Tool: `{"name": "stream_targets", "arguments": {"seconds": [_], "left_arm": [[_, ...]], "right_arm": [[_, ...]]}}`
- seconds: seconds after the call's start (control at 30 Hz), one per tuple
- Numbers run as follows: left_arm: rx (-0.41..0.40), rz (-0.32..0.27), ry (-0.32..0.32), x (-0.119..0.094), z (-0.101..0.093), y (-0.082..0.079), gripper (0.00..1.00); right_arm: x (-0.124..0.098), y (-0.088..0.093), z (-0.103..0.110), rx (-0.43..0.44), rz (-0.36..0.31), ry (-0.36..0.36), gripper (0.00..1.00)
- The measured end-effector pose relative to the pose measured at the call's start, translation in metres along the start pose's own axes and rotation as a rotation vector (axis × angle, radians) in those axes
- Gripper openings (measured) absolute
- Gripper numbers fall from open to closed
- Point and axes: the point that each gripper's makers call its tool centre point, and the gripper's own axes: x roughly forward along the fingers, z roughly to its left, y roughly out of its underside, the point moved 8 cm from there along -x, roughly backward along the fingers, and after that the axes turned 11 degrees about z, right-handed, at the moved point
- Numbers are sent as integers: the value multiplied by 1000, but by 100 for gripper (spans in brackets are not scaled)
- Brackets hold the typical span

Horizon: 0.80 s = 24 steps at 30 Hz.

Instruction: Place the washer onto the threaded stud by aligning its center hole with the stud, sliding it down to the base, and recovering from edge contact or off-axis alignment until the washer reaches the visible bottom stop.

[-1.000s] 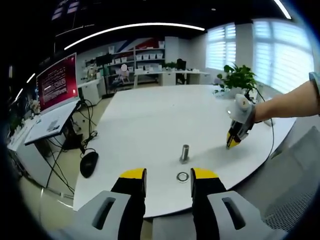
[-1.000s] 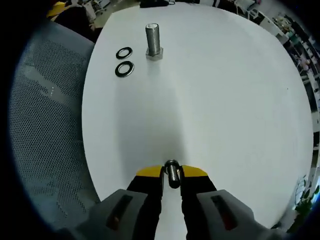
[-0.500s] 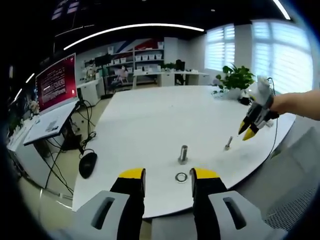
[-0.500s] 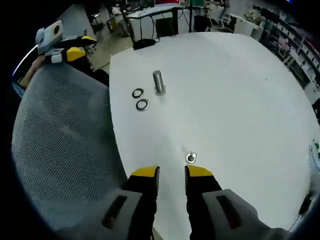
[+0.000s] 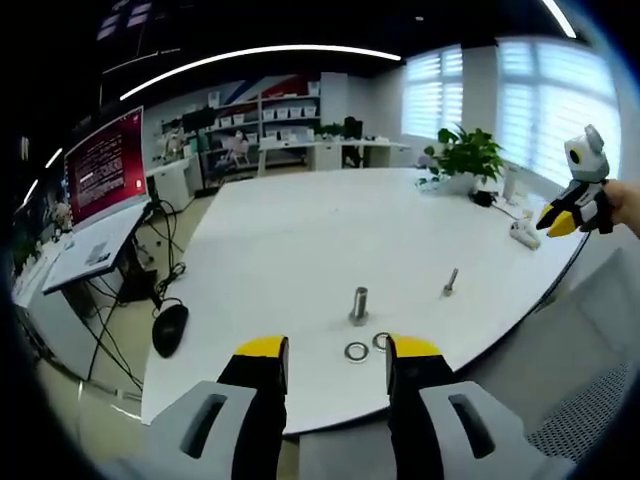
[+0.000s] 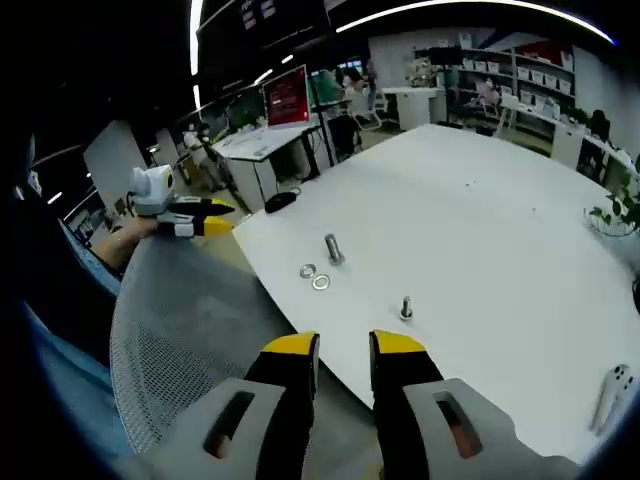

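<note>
Now, left gripper view: stud (image 5: 359, 304) upright on worktop (image 5: 300, 240); two washers (image 5: 356, 351) flat just before it, nearest the left gripper (image 5: 327, 350).
Left fingers: parted, holding nothing, washers straight ahead between them.
Small bolt (image 5: 451, 281): beside stud, toward right gripper (image 5: 560, 220).
Right gripper view: stud (image 6: 333, 249), washers (image 6: 321, 282) beside it, well beyond right gripper (image 6: 343, 347).
Right fingers: narrowly parted, empty.
Nearer hand: left, by judgement.

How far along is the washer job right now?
Done: a small bolt stands on the table. In hand: nothing; the left gripper and right gripper are open. Left: both washers lie beside the threaded stud, none on it.
</note>
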Motion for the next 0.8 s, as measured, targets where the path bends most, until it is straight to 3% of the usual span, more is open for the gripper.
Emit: {"name": "stream_targets", "arguments": {"seconds": [0.17, 0.3, 0.37, 0.5, 0.57, 0.7, 0.77, 0.8], "left_arm": [[-4, 6, 4, -1, -1, 1, 37], [-10, 7, 5, -2, 0, 2, 37], [-11, 9, 7, -2, 0, 2, 37], [-10, 5, 8, -3, -1, 3, 36], [-8, 5, 8, -3, -1, 3, 36], [-8, -1, 8, -4, 0, 3, 36], [-10, -1, 8, -5, -1, 4, 37], [-14, -2, 5, -5, 0, 4, 37]], "right_arm": [[-7, 19, 12, 97, -86, 66, 22], [-4, 28, 28, 158, -214, 60, 20], [0, 32, 34, 132, -196, 83, 20], [2, 29, 34, 35, -179, 197, 20], [9, 34, 35, -10, -110, 230, 20], [29, 49, 31, 88, -24, 174, 20], [33, 54, 19, 224, -61, 134, 21], [33, 55, 15, 237, -62, 132, 21]]}}
